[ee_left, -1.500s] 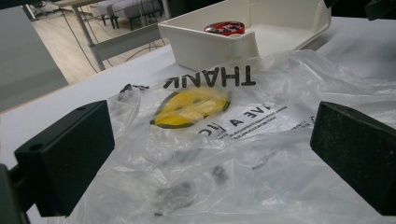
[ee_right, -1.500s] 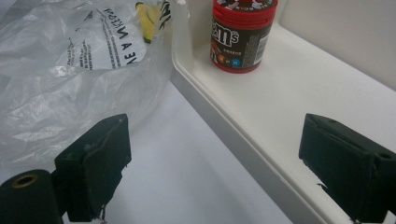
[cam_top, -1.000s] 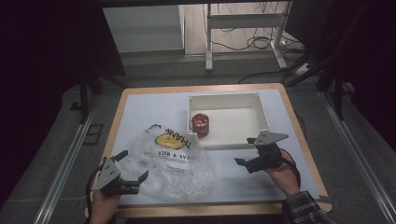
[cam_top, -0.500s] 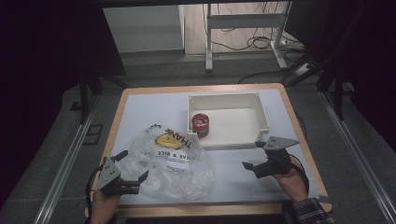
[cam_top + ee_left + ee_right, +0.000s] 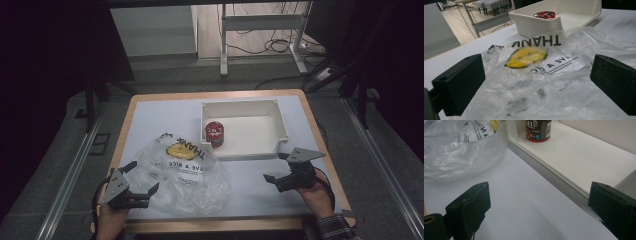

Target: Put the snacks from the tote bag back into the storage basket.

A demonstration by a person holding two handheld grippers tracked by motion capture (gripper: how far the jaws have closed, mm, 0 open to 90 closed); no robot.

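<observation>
Both hand-held grippers released over the tabletop (image 5: 250,185).
Left hand-held gripper (image 5: 142,185) at plastic bag (image 5: 185,172); right hand-held gripper (image 5: 277,167) near white tray (image 5: 280,125) w/ red can (image 5: 215,134).

Plastic bag (image 5: 554,72) print: "THANK", "HAVE A NICE"; can (image 5: 538,130) label: "m's"

1 plastic bag (image 5: 182,172), 1 can (image 5: 215,134), 1 white tray (image 5: 280,117), 2 tongs.

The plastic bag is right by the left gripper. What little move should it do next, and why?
Probably ease the left gripper forward and close its fingers on the plastic bag: they are open, with crinkled bag film lying between them, ungrasped.
</observation>
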